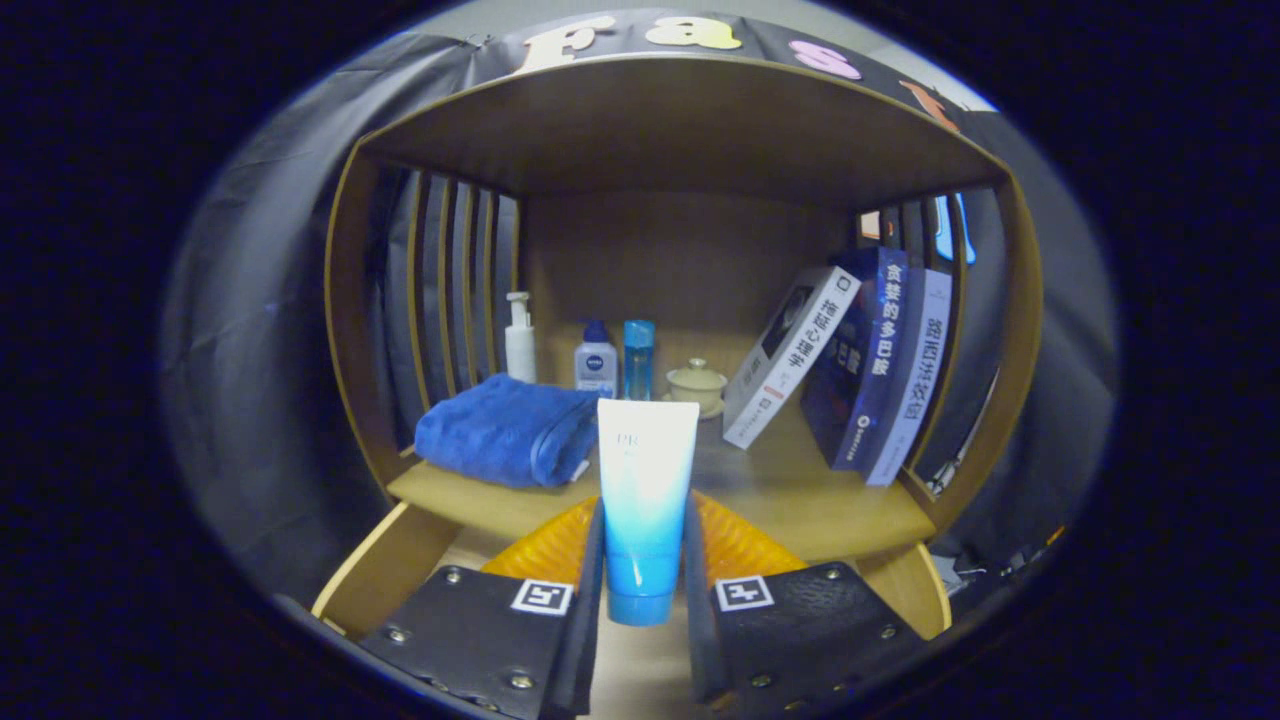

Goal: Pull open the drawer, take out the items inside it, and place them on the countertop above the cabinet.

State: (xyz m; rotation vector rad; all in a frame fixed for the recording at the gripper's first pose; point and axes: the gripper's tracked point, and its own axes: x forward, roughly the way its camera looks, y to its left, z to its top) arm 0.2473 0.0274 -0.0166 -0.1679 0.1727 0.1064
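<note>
My gripper (644, 545) is shut on a white-to-blue squeeze tube (645, 480), held upright with its blue cap down between the two fingers. The tube hangs just in front of the wooden countertop (790, 500) of the cabinet, its upper half rising above the counter's front edge. Below the fingers, the pale wooden walls of the pulled-out drawer (385, 570) spread to both sides. The drawer's inside is hidden behind the fingers.
On the countertop lie a folded blue towel (510, 430) at the left, a white pump bottle (519, 340), two small blue bottles (596, 365), a lidded cup (696, 385), and three leaning books (860, 370) at the right. Bare counter lies between towel and books.
</note>
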